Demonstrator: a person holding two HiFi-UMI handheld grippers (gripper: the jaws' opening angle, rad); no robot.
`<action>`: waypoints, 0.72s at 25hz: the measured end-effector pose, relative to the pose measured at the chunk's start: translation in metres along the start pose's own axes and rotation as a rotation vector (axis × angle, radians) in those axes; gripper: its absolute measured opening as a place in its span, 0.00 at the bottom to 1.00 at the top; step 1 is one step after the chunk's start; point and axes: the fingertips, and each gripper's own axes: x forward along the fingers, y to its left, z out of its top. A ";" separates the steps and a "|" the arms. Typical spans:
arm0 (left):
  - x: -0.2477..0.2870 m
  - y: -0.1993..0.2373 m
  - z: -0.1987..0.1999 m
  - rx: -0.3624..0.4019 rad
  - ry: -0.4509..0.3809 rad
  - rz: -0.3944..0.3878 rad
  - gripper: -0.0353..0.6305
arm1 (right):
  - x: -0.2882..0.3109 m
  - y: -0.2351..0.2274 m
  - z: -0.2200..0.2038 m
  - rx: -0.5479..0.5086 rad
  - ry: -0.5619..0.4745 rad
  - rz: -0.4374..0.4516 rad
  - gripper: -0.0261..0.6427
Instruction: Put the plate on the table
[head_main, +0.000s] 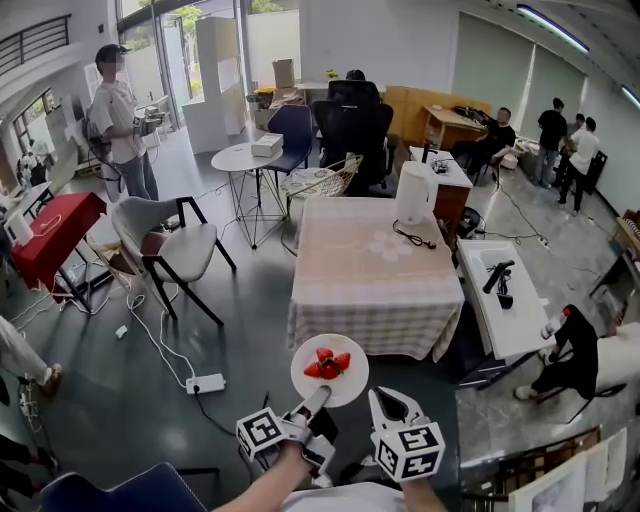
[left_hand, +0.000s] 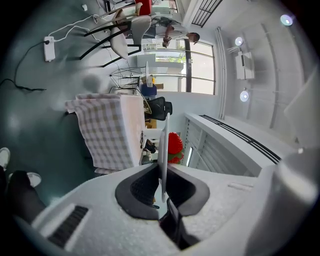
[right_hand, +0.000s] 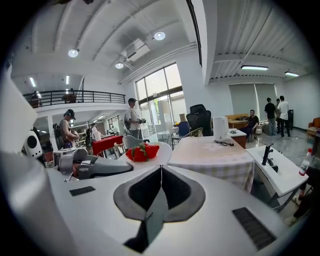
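Observation:
A white plate (head_main: 345, 385) with red strawberries (head_main: 328, 365) hangs in the air in front of me, short of the near edge of the table with the checked cloth (head_main: 372, 275). My left gripper (head_main: 318, 396) is shut on the plate's near rim. In the left gripper view the plate (left_hand: 164, 145) shows edge-on between the pads, with the strawberries (left_hand: 174, 144) on its right face. My right gripper (head_main: 384, 397) floats just right of the plate, shut and holding nothing. The right gripper view shows the plate (right_hand: 159, 154), the strawberries (right_hand: 139, 152) and the left gripper (right_hand: 95, 167) to its left.
A white kettle (head_main: 414, 192) with a black cord stands at the table's far right. A low white bench (head_main: 500, 300) runs along the table's right side. A grey chair (head_main: 170, 245) and a power strip (head_main: 205, 383) are on the floor to the left. People stand farther back.

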 end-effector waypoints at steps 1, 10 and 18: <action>0.002 0.001 0.000 0.000 0.001 0.003 0.09 | 0.001 -0.001 0.000 0.003 0.000 0.002 0.05; 0.021 0.008 0.014 -0.012 -0.006 0.016 0.09 | 0.025 -0.010 0.004 0.008 -0.015 0.036 0.05; 0.065 0.015 0.032 -0.009 -0.017 0.038 0.09 | 0.061 -0.041 0.018 -0.006 -0.018 0.069 0.05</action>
